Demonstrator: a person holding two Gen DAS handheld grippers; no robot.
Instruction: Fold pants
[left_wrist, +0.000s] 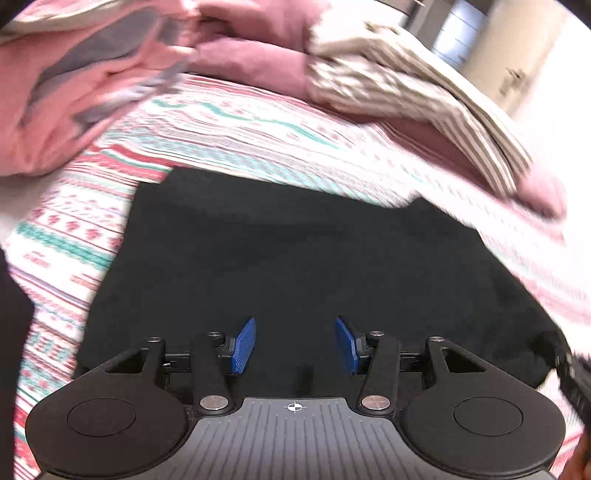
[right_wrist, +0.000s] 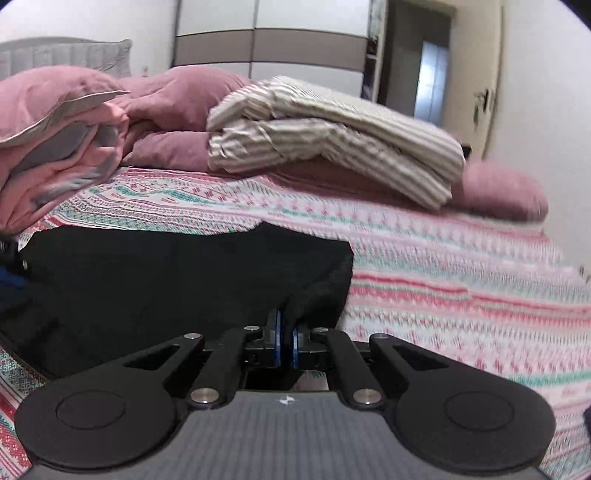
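Note:
The black pants (left_wrist: 295, 258) lie flat on the patterned bedsheet (left_wrist: 236, 133) as a wide dark panel. My left gripper (left_wrist: 295, 343) is open above the near part of the pants, its blue pads (left_wrist: 245, 343) apart with nothing between them. In the right wrist view the pants (right_wrist: 166, 280) spread to the left. My right gripper (right_wrist: 286, 345) is shut on the right near corner of the pants, and the cloth rises into a small peak at the pads.
A pink and grey duvet (right_wrist: 55, 147) is piled at the far left of the bed. A folded striped sheet (right_wrist: 332, 140) rests on mauve pillows (right_wrist: 498, 188) at the back. Bare patterned sheet (right_wrist: 461, 280) lies to the right. A wardrobe (right_wrist: 269, 48) and doorway stand behind.

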